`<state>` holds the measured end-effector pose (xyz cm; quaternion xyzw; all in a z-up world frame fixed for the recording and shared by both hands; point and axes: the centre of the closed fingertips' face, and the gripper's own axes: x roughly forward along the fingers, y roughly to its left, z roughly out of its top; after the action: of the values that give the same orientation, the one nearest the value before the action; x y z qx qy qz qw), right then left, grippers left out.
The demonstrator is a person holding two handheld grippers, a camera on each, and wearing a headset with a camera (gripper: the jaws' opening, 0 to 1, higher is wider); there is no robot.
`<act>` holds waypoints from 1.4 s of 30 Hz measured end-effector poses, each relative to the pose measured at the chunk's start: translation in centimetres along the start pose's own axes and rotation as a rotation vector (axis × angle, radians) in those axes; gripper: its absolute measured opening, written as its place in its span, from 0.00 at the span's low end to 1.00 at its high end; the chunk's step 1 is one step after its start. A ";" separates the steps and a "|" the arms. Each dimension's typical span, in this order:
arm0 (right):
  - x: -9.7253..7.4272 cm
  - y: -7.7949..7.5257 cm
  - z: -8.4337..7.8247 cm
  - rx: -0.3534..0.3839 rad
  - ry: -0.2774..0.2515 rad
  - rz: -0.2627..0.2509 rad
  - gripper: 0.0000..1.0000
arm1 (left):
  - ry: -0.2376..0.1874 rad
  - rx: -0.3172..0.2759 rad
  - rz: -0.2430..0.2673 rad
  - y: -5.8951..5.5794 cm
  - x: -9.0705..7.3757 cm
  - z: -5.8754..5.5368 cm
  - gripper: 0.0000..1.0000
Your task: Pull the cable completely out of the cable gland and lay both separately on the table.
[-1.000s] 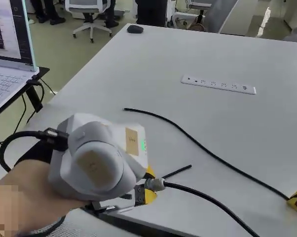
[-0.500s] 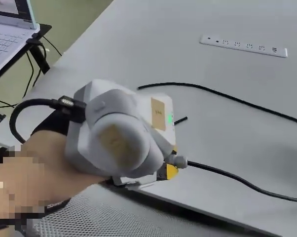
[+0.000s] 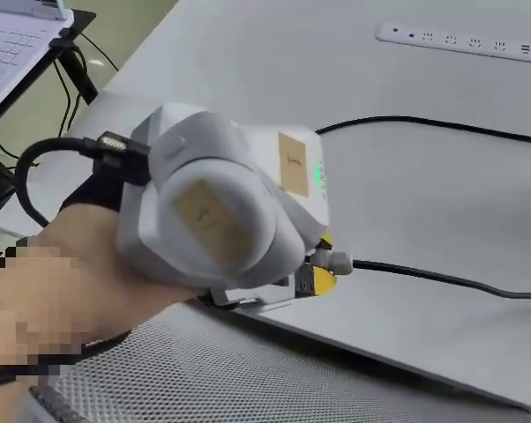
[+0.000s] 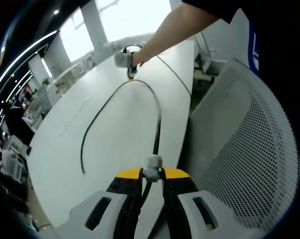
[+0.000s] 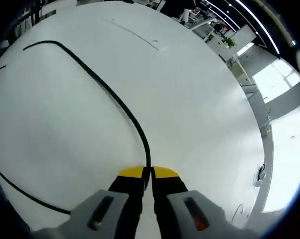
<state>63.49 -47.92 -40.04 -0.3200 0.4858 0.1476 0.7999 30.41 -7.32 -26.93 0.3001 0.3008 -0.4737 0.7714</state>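
Laptop: I saw an open laptop (image 3: 5, 53) on a dark stand off the worktop's left side.
Left claw: From my remote seat I read the left claw (image 4: 151, 175) as clamped shut on the cable gland (image 4: 152, 166). Its black, yellow-tipped jaws pressed against either side of the fitting, by the near edge of the worktop (image 4: 115, 139).
Left claw body: In the head view a hand (image 3: 45, 291) held it. The shell was smooth, rounded and white, with a small green light on its side.
Cable gland: It was a short, round, pale grey piece that sat right at the jaw tips. The cable (image 4: 157, 112) was threaded through it. I could not tell whether it touched the worktop.
Cable: It was thin, black and smooth-jacketed. It left the gland and swept in one long curve across the worktop to the right claw (image 5: 147, 173). Past that claw it ran on in a second bend to a free end lying flat on the surface.
Right claw: It was closed on the cable, its yellow tips almost meeting around the thin black line. In the left gripper view I saw it far across the worktop, at the end of a bare forearm.
Worktop: It was broad, white, matte and plain, with a curved edge.
Power strip: A long, flat, white power strip (image 3: 464, 41) lay well apart from the cable, on the far side.
Chair back: A grey perforated mesh chair back (image 4: 249, 139) stood just beside the worktop's near edge.
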 end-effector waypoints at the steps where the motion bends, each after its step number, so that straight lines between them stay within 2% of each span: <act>1: -0.5 -0.8 0.1 0.020 -0.014 -0.048 0.10 | 0.001 0.003 0.004 0.0 0.0 0.1 0.16; 2: -0.6 -1.6 0.1 0.001 -0.009 -0.089 0.14 | 0.000 0.002 0.004 -0.1 0.0 0.1 0.16; 3: -1.3 -2.7 -0.2 -0.057 0.015 -0.142 0.16 | -0.001 0.005 0.005 -0.1 0.1 0.2 0.16; 4: -2.1 -2.4 -0.1 -0.085 0.009 -0.156 0.17 | 0.000 0.009 0.005 -0.2 0.1 0.2 0.16; 5: -2.6 -2.3 0.2 -0.081 -0.016 -0.160 0.21 | 0.003 0.016 0.005 -0.2 0.1 0.2 0.16; 6: -3.5 -1.4 0.6 -0.074 -0.056 -0.149 0.24 | 0.003 0.022 0.006 -0.3 0.1 0.3 0.16; 7: -4.2 -1.1 0.8 -0.076 -0.070 -0.140 0.25 | 0.001 0.026 0.006 -0.3 0.0 0.3 0.16; 8: -8.0 1.1 1.0 -0.082 -0.104 -0.147 0.23 | -0.002 0.029 0.009 -0.2 -0.1 0.5 0.16; 9: -9.2 1.5 1.3 -0.085 -0.131 -0.148 0.20 | -0.007 0.031 0.012 -0.1 -0.2 0.6 0.16; 10: -9.6 1.7 1.6 -0.066 -0.167 -0.137 0.18 | -0.012 0.032 0.016 -0.1 -0.4 0.7 0.16; 11: -10.3 2.6 1.9 -0.050 -0.192 -0.104 0.20 | -0.014 0.036 0.019 0.0 -0.5 0.8 0.16; 12: -11.9 4.1 2.1 -0.037 -0.215 -0.090 0.21 | -0.015 0.040 0.025 0.1 -0.5 0.9 0.16; 13: -13.8 5.2 2.4 -0.068 -0.241 -0.091 0.22 | -0.013 0.048 0.032 0.3 -0.6 1.0 0.16; 15: -16.5 6.8 3.2 -0.185 -0.289 -0.118 0.20 | -0.008 0.066 0.035 0.3 -0.9 1.1 0.16; 16: -17.2 8.1 3.5 -0.199 -0.304 -0.100 0.19 | -0.008 0.070 0.038 0.4 -1.0 1.1 0.16; 17: -18.4 9.9 3.5 -0.166 -0.326 -0.044 0.19 | -0.013 0.074 0.041 0.5 -1.2 1.3 0.16; 18: -19.2 11.0 3.4 -0.141 -0.336 -0.015 0.20 | -0.018 0.076 0.043 0.5 -1.4 1.5 0.16; 20: -21.2 14.4 3.7 -0.190 -0.378 0.083 0.20 | -0.027 0.087 0.044 0.5 -1.6 1.8 0.16; 22: -23.1 17.3 4.0 -0.192 -0.419 0.141 0.19 | -0.034 0.101 0.046 0.5 -1.8 2.1 0.16; 23: -23.5 17.8 4.0 -0.191 -0.423 0.153 0.18 | -0.035 0.109 0.048 0.6 -2.0 2.1 0.16; 24: -24.4 20.1 3.9 -0.215 -0.423 0.220 0.18 | -0.035 0.113 0.053 0.7 -2.1 2.1 0.16; 25: -25.0 21.4 3.8 -0.230 -0.428 0.260 0.18 | -0.038 0.118 0.057 0.8 -2.3 2.2 0.16; 26: -25.8 23.4 3.6 -0.261 -0.431 0.309 0.19 | -0.043 0.118 0.059 0.9 -2.5 2.2 0.16; 27: -26.3 24.5 3.5 -0.257 -0.433 0.334 0.19 | -0.051 0.122 0.062 1.0 -2.6 2.3 0.16; 28: -26.9 26.0 3.5 -0.203 -0.437 0.365 0.18 | -0.054 0.124 0.063 1.0 -2.8 2.3 0.16; 30: -28.1 29.0 3.7 -0.220 -0.464 0.439 0.18 | -0.056 0.132 0.068 1.2 -3.0 2.4 0.16; 32: -28.6 30.6 3.7 -0.205 -0.469 0.467 0.18 | -0.063 0.133 0.080 1.5 -3.3 2.5 0.16; 33: -29.0 32.2 3.9 -0.224 -0.470 0.476 0.18 | -0.065 0.134 0.079 1.5 -3.3 2.5 0.16; 35: -29.7 34.2 4.1 -0.316 -0.468 0.488 0.19 | -0.070 0.144 0.078 1.4 -3.4 2.6 0.16; 37: -30.6 35.7 4.8 -0.381 -0.490 0.491 0.19 | -0.069 0.157 0.066 1.0 -3.2 2.6 0.16; 38: -30.9 36.3 5.1 -0.391 -0.499 0.499 0.19 | -0.069 0.161 0.063 0.9 -3.2 2.6 0.16; 39: -31.5 37.3 5.6 -0.430 -0.525 0.521 0.19 | -0.068 0.164 0.052 0.6 -3.0 2.6 0.16; 42: -32.3 38.5 6.5 -0.464 -0.563 0.521 0.19 | -0.078 0.172 0.045 0.2 -2.8 2.9 0.16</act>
<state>31.21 -12.33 -23.93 -0.3055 0.2676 0.5306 0.7440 30.10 -7.92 -22.96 0.3533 0.2220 -0.4918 0.7642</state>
